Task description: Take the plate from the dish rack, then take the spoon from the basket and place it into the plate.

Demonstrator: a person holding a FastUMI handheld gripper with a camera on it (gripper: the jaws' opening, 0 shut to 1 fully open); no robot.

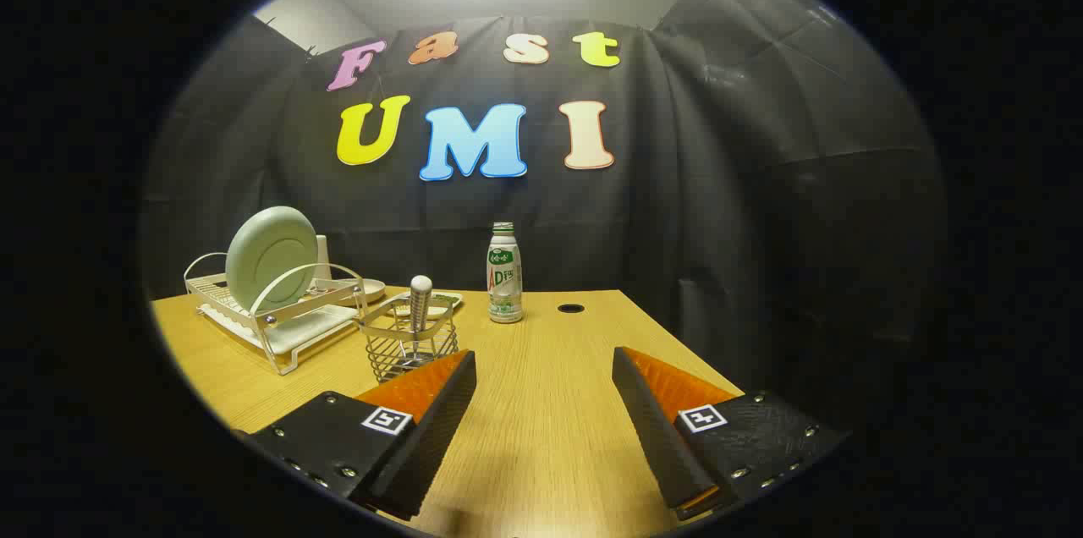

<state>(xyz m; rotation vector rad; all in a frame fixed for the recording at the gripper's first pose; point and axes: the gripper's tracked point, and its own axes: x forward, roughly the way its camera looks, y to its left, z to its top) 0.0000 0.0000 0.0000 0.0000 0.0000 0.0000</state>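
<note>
The gripper hangs above the wooden table with its two fingers spread wide apart, and bare tabletop shows in the gap between them; nothing is held. Just beyond the tip of the left finger stands a small wire basket, and the spoon stands upright in it, its rounded end sticking up above the rim. Further out and to the left of the basket sits the dish rack, a white wire frame on a drip tray. The plate, pale green and round, stands on edge in the rack, leaning slightly back, with a wire hoop curving across its lower front. Behind the basket something flat and pale lies on the table, too hidden to tell what it is. Ahead of the fingers, near the far edge of the table, a plastic bottle with a green cap stands upright, and a small dark round hole in the tabletop lies just to its right.
</note>
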